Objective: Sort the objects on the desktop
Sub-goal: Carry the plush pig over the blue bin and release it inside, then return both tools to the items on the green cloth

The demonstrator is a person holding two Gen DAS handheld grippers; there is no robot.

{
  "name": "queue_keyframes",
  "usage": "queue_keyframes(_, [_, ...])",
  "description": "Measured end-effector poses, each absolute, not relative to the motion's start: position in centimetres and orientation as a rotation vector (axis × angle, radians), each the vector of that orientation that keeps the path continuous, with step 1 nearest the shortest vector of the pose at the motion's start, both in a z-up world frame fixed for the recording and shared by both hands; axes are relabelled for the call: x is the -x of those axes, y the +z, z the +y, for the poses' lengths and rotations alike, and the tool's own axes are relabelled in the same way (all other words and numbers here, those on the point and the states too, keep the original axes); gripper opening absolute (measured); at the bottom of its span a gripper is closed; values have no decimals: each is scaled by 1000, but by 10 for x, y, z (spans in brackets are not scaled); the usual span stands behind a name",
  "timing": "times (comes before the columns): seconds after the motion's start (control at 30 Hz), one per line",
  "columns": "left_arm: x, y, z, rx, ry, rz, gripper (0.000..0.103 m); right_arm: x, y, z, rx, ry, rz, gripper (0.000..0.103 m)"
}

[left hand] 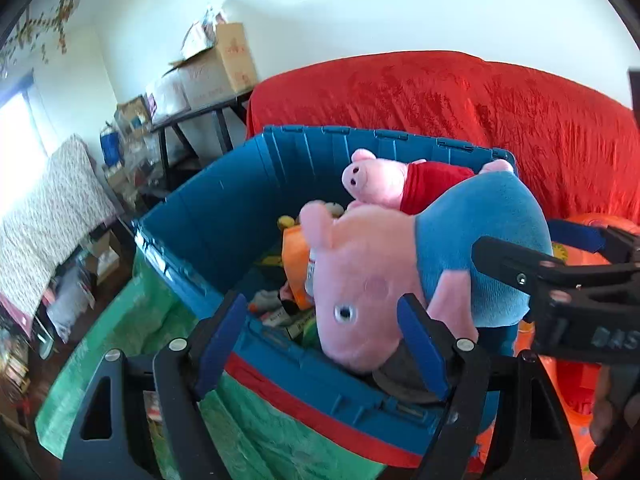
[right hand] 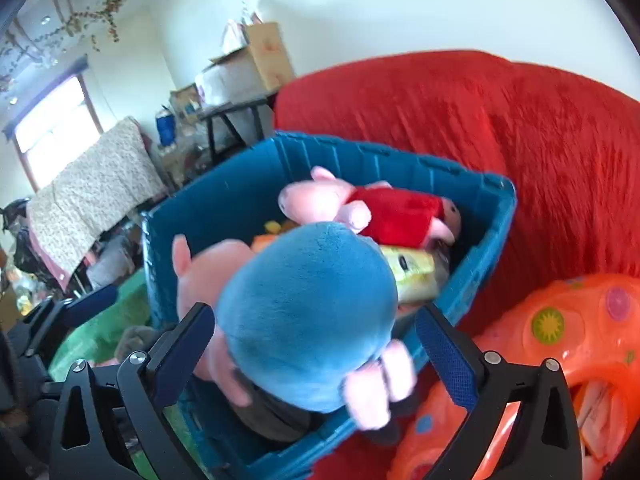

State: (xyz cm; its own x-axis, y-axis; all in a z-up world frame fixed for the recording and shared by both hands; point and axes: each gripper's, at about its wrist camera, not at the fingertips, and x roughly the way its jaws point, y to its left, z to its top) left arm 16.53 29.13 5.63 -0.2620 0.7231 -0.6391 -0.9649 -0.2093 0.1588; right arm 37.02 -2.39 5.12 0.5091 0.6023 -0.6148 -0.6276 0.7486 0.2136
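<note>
A large pink pig plush in a blue shirt (left hand: 404,264) lies across the near rim of the blue storage crate (left hand: 224,208). A smaller pig plush in a red dress (left hand: 404,184) lies behind it in the crate. My left gripper (left hand: 324,344) is open, its blue pads on either side of the big pig's head. My right gripper (right hand: 316,340) is open around the pig's blue body (right hand: 308,308); it also shows in the left wrist view (left hand: 540,252). The crate (right hand: 224,204) holds several small items, including a yellow packet (right hand: 412,276).
A red-covered sofa (left hand: 460,100) stands behind the crate. An orange inflatable ring (right hand: 560,340) lies to the right. A green cloth (left hand: 120,332) covers the surface left of the crate. A black table with cardboard boxes (left hand: 208,76) stands far left.
</note>
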Motion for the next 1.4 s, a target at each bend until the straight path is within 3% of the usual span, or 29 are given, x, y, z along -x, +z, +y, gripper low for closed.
queue_keyframes(0.87, [-77,41,132,679,1939,342,78,-265,53,34,247,815,700,102])
queue_keyframes(1.4, [4,-16,33,804,2229,298,78,-170,18,118,409,1002,675,103])
